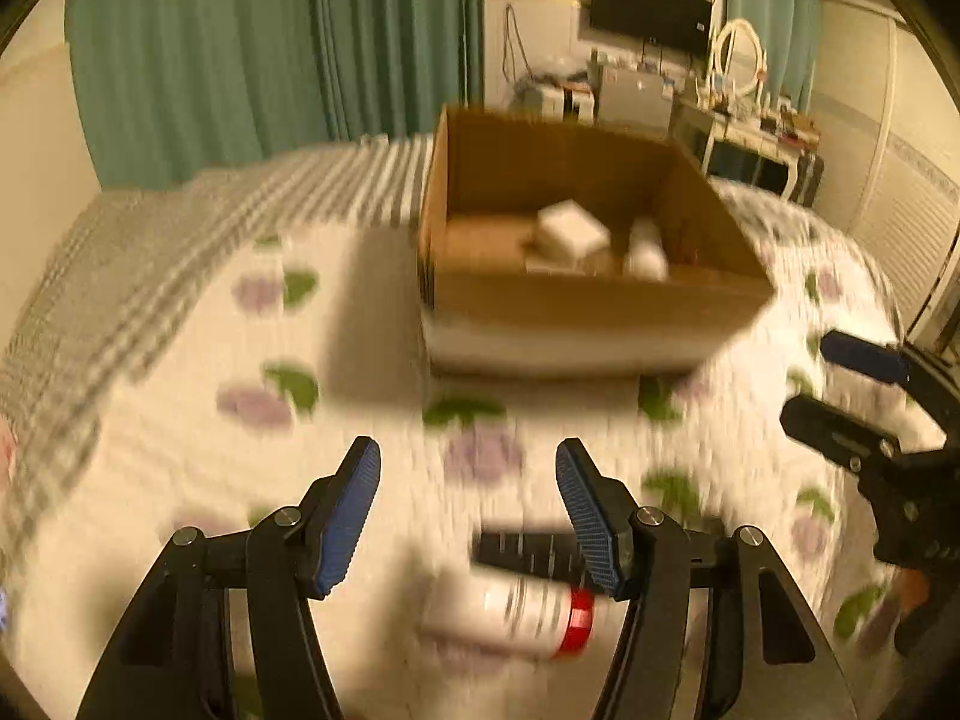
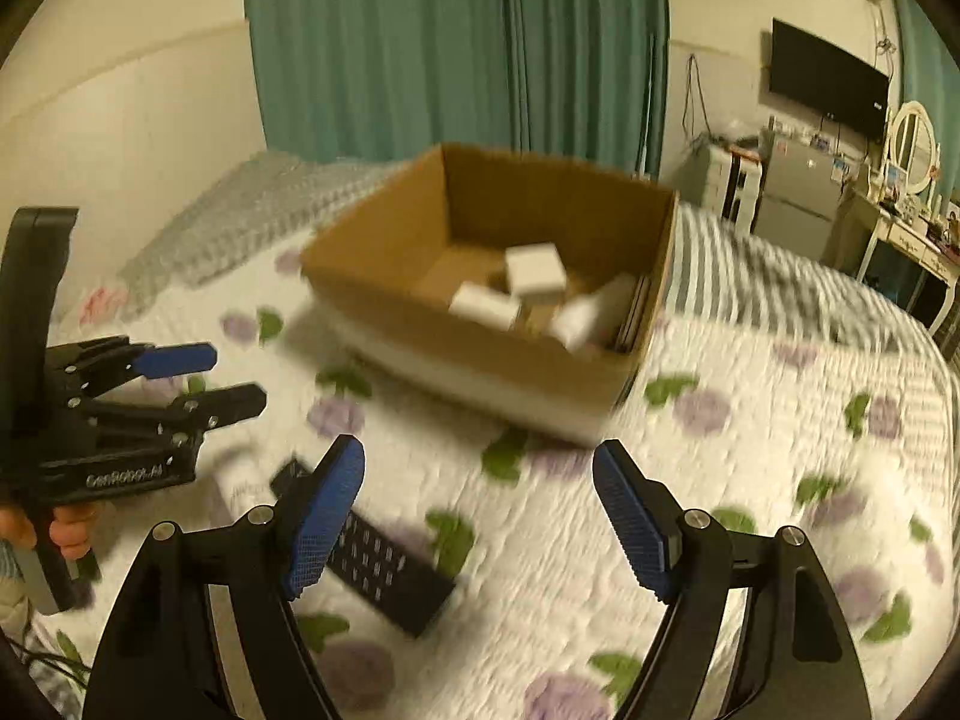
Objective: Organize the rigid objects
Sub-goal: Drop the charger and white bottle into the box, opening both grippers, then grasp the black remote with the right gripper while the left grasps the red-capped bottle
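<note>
An open cardboard box (image 1: 600, 300) stands on the bed and holds several white boxes (image 1: 570, 231); it also shows in the right wrist view (image 2: 480, 342). A white bottle with a red cap (image 1: 522, 612) and a black remote (image 1: 528, 552) lie on the quilt just below my open, empty left gripper (image 1: 468, 510). In the right wrist view the remote (image 2: 384, 570) lies beside the left fingertip of my open, empty right gripper (image 2: 480, 516). The left gripper (image 2: 198, 378) appears at the left there, the right gripper (image 1: 840, 384) at the right edge of the left view.
The bed has a white floral quilt (image 2: 750, 480) and a grey striped sheet (image 1: 180, 252) behind it. Green curtains (image 1: 270, 48), a wall TV (image 1: 651, 6), and a cluttered dresser with a mirror (image 1: 744, 114) stand beyond the bed.
</note>
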